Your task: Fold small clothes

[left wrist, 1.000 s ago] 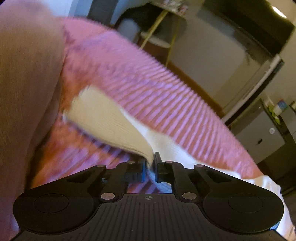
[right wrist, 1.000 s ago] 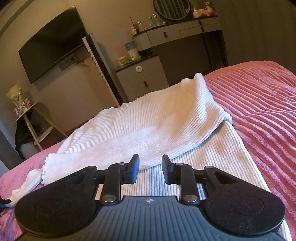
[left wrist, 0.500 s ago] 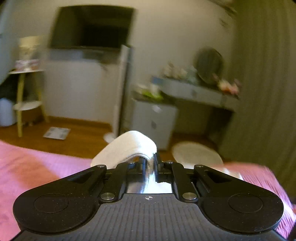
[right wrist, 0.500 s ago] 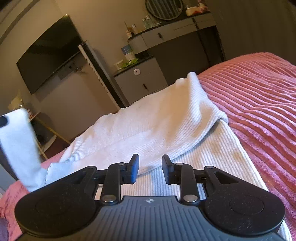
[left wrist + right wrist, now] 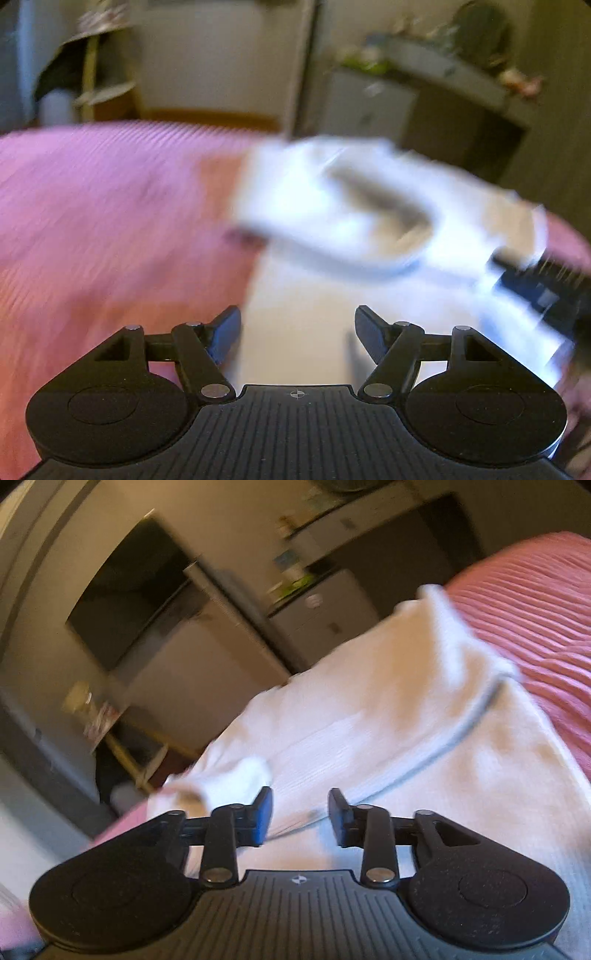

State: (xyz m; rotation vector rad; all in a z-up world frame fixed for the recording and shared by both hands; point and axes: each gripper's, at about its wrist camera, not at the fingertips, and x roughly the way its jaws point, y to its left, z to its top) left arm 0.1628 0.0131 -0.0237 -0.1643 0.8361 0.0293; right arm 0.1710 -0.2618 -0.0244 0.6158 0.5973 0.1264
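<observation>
A white ribbed garment point(image 5: 369, 206) lies on the pink bedspread point(image 5: 110, 221), blurred by motion in the left wrist view. My left gripper point(image 5: 297, 332) is open and empty, held over the garment's near edge. The other gripper's black body point(image 5: 546, 288) shows at the right on the cloth. In the right wrist view the garment point(image 5: 388, 701) lies folded over itself, with a sleeve end point(image 5: 221, 786) lying by the left finger. My right gripper point(image 5: 300, 814) is open and empty, just above the cloth.
The pink bedspread point(image 5: 535, 602) reaches to the right. Beyond the bed's far edge stand a grey cabinet point(image 5: 325, 616), a dresser point(image 5: 443, 74), a wall television point(image 5: 129, 590) and a small yellow-legged shelf point(image 5: 96, 85).
My left gripper carried the sleeve up and over onto the garment, then opened and let it go. My right gripper stayed open and tilted, moving a little closer to the cloth.
</observation>
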